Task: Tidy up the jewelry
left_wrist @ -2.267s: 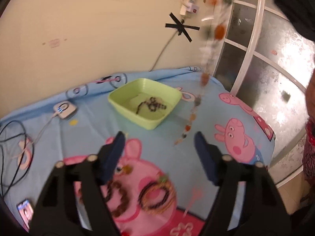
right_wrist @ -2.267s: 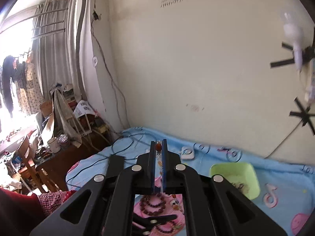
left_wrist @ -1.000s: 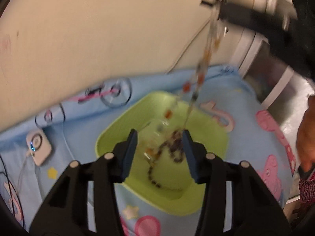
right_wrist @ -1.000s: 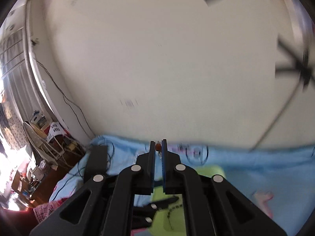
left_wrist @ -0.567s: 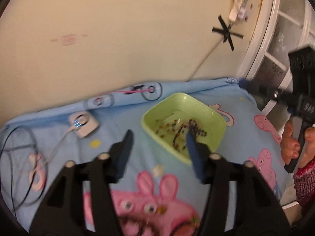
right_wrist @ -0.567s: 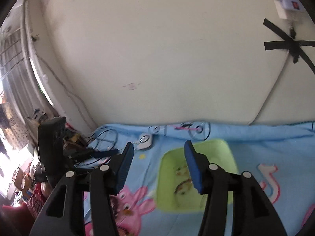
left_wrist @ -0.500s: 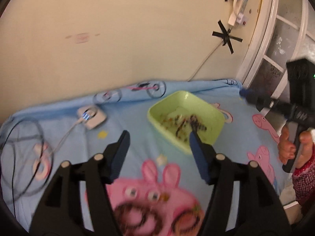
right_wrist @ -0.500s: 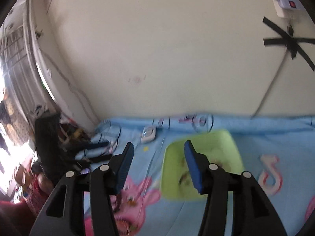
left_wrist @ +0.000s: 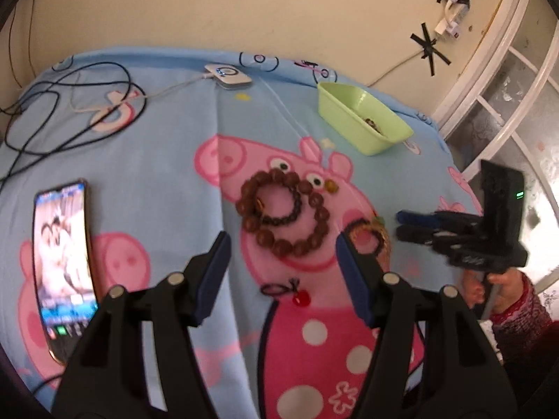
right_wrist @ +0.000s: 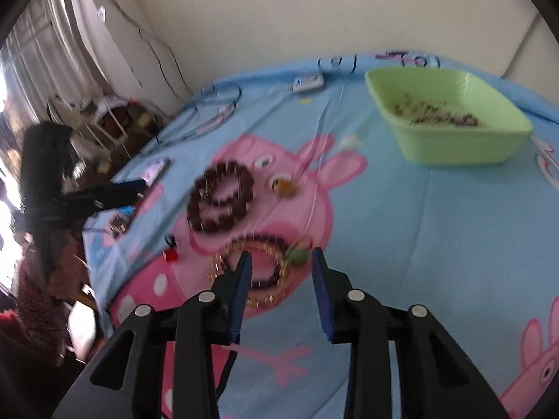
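A green tray (left_wrist: 363,124) (right_wrist: 450,118) holds beaded jewelry at the back of the blue cartoon cloth. Large brown bead bracelets (left_wrist: 284,211) (right_wrist: 220,197) lie in the cloth's middle. A gold and dark bracelet with a green bead (right_wrist: 265,267) (left_wrist: 370,234) lies beside them. A small red charm on a dark loop (left_wrist: 293,293) (right_wrist: 171,249) lies nearer. My left gripper (left_wrist: 281,256) is open above the brown bracelets. My right gripper (right_wrist: 279,262) is open just over the gold bracelet, and also shows in the left wrist view (left_wrist: 405,225).
A phone (left_wrist: 64,265) lies at the cloth's left. A white charger puck (left_wrist: 229,76) and dark cables (left_wrist: 66,111) lie at the back left. A small amber bead (left_wrist: 331,185) sits by the bracelets. The wall stands behind; a window frame is at the right.
The right gripper let the long bead necklace drop into the green tray and opened. Both grippers have pulled back from the tray to above the bracelets in the middle of the cloth.
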Motion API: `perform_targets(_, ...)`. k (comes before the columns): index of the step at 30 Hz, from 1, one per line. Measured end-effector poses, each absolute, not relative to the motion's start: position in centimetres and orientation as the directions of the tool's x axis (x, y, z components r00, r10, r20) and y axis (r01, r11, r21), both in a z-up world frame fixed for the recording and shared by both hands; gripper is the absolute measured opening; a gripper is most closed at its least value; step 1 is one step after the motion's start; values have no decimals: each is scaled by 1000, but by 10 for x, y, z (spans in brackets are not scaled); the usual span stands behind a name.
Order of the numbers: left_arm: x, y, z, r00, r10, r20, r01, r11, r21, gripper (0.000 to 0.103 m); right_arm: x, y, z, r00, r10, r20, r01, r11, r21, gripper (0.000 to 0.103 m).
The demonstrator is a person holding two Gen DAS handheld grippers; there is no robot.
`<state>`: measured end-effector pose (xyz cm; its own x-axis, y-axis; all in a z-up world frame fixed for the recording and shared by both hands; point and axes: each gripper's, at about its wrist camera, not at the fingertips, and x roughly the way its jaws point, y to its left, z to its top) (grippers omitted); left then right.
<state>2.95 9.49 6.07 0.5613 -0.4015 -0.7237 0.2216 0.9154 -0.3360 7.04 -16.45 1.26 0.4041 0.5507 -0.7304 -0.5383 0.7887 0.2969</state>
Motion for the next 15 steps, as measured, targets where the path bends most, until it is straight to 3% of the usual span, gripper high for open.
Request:
perform_targets(4,20,70,56,535,-460,-709,294,888,-354,60,58,-158,0,408,512,-756,-535,805,256,0)
perform_targets(11,26,22,35,447,-523,-726,382,845,-373,60,16,-169,24,422,583,-694,-549,774,317,0)
perform_targets(15,26,19,30,446,-519,-729,374,848,-374,60,20,-175,8,459,484,-745,-482,840,249,0)
